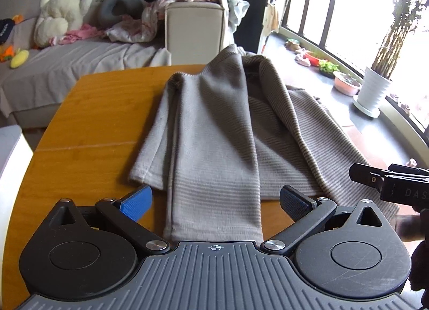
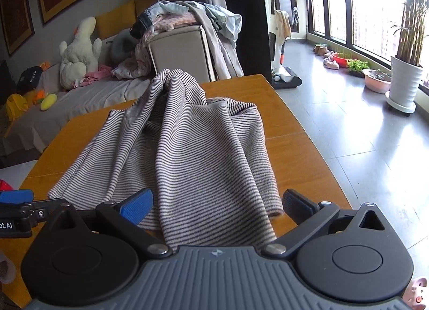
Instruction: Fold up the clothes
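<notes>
Striped garment (image 1: pixel 214 132) lies on the wooden table (image 1: pixel 93 122), bunched up toward the far edge, part folded over itself. Near hem runs between my left gripper (image 1: pixel 214 204) fingers; jaws spread wide, blue pads (image 1: pixel 136 202) either side of the cloth, not pinching it. My right gripper (image 2: pixel 217 206) is the same: jaws apart, fabric passing between and under the body, no clamp visible. Each gripper shows at the edge of the other's view, side by side. Behind the table: sofa (image 2: pixel 80 100) with a plush toy (image 2: pixel 80 52) and a clothes pile (image 2: pixel 185 17). Potted plant (image 2: pixel 406 68) by the window.
</notes>
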`<state>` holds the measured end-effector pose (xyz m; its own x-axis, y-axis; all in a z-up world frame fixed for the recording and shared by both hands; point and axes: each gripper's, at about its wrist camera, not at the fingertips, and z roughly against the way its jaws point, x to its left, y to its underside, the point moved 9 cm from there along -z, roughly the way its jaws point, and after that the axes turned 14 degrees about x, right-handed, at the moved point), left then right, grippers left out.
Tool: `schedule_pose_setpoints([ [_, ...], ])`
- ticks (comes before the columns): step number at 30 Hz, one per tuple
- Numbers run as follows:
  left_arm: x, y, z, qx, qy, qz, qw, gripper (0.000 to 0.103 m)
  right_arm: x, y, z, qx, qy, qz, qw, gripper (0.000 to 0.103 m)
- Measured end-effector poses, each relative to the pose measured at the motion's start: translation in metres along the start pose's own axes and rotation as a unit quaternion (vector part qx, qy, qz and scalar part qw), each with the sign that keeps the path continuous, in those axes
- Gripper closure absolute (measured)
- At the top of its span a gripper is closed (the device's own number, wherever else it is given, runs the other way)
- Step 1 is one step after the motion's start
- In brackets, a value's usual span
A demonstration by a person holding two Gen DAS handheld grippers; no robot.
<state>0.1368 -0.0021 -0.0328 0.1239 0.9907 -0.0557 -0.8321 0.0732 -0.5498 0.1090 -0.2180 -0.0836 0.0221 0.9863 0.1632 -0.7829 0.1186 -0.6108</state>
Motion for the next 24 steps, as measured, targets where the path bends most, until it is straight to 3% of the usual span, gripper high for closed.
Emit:
schedule_pose_setpoints([
  [5,0.008,-0.045,-0.031,-0.006,0.002,-0.002,1.0,0.0,0.009,-0.045,-0.031,-0.006,-0.014,0.001,1.0,0.0],
  [11,0.023,-0.068,-0.081,0.031,0.033,0.016,0.9988,0.0,0.023,-0.08,-0.084,0.045,-0.096,-0.045,0.993,0.0],
  [15,0.035,-0.064,-0.097,0.034,0.045,0.03,0.9979,0.0,0.03,-0.078,-0.104,0.039,-0.111,-0.053,0.992,0.0],
  [20,0.039,-0.053,-0.092,0.019,0.055,0.025,0.998,0.0,0.043,-0.066,-0.103,0.026,-0.082,0.016,0.996,0.0],
  [24,0.034,-0.038,-0.081,0.013,0.044,0.016,0.9988,0.0,0.042,-0.055,-0.092,0.026,-0.097,0.036,0.994,0.0],
])
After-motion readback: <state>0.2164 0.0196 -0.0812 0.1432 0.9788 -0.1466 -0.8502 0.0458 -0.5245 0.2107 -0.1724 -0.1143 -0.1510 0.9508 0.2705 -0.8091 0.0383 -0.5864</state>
